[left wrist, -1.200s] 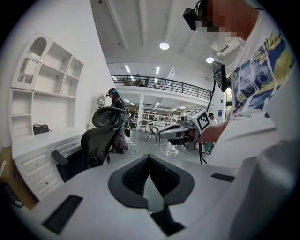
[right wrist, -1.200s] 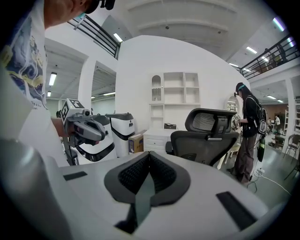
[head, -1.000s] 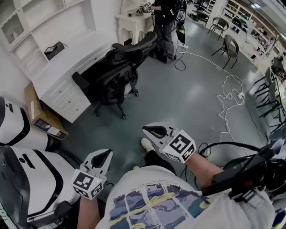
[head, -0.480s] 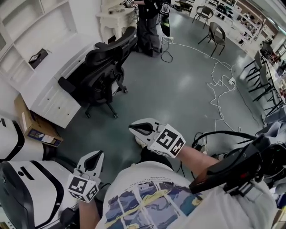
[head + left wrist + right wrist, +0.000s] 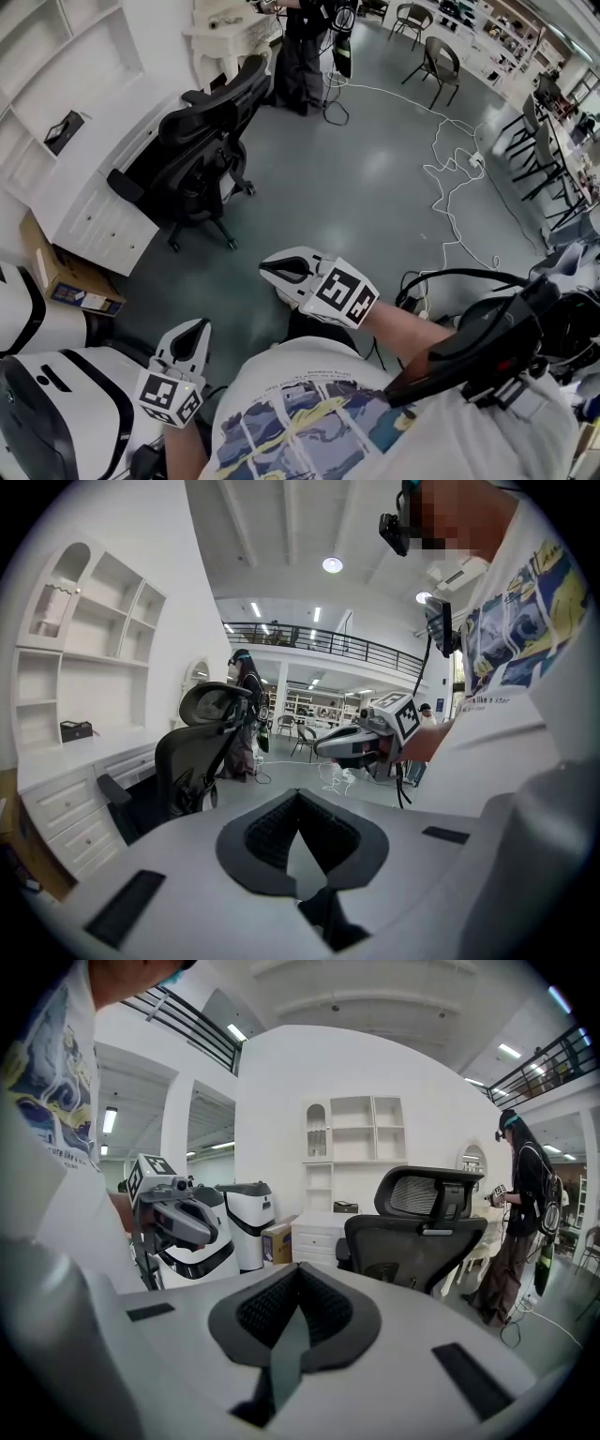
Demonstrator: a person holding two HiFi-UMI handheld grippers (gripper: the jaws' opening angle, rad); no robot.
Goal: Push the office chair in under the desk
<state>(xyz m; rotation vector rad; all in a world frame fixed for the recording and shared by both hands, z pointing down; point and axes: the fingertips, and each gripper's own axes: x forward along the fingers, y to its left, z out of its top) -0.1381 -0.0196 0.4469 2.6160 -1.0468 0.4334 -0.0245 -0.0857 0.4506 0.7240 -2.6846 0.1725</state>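
The office chair [image 5: 202, 141] stands in the upper left of the head view. It is drawn up against the white surface [image 5: 80, 192], with its black backrest turned toward the open grey floor [image 5: 356, 206]. How far the seat reaches under the edge cannot be told.

Both claws sit low in the frame, well apart from the chair. The left claw [image 5: 194, 330] is at lower left, beside a white machine housing [image 5: 56, 412]. The right claw [image 5: 277, 270] is near the centre. In each claw's own view the jaws are pressed fully together with nothing between them.

A cardboard box [image 5: 61, 277] lies on the floor at the left edge, below the surface. A white cable [image 5: 450, 187] trails across the floor at the right. A person [image 5: 305, 47] stands at the top of the frame, beyond the chair.
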